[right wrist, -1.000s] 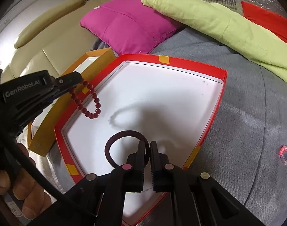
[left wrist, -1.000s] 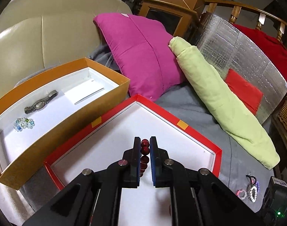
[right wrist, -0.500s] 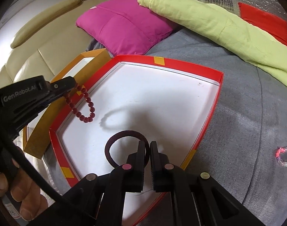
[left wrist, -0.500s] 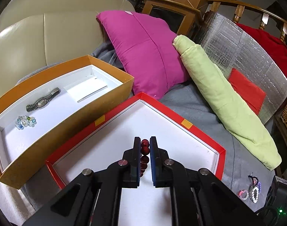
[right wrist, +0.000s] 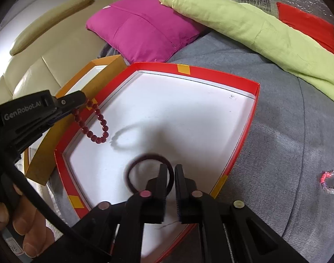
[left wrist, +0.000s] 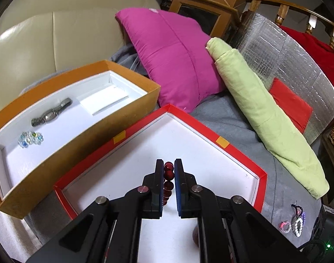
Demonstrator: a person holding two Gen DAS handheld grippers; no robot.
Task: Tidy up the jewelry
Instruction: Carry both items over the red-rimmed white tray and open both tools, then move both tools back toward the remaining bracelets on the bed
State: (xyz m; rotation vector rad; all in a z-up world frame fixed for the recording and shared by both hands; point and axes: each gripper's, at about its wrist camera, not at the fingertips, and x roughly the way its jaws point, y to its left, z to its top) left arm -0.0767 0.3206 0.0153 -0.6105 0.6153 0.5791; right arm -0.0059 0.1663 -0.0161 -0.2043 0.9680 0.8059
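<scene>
My left gripper (left wrist: 169, 166) is shut on a dark red bead bracelet (left wrist: 168, 173), which hangs as a loop (right wrist: 99, 129) over the left side of the red-rimmed white tray (right wrist: 210, 72). The right view shows that gripper (right wrist: 83, 100) from the side. My right gripper (right wrist: 171, 175) is low over the tray's near part and its jaws are opening. A dark maroon band (right wrist: 136, 164) sits blurred at the fingertips, its right edge in the gap, and the pads do not press on it.
An orange box (left wrist: 79, 140) left of the tray holds a grey watch (left wrist: 52, 115) and a clear bead bracelet (left wrist: 30, 139). More bead pieces (left wrist: 296, 221) lie on the grey cloth at the right, one a pink-white ring (right wrist: 330, 182). A magenta pillow (left wrist: 175, 61) and a green roll (left wrist: 265, 118) lie behind.
The right jaws have parted from shut, and the maroband band between them has gone blurred and loose. The left gripper keeps its hold on the bead bracelet, almost unmoved.
</scene>
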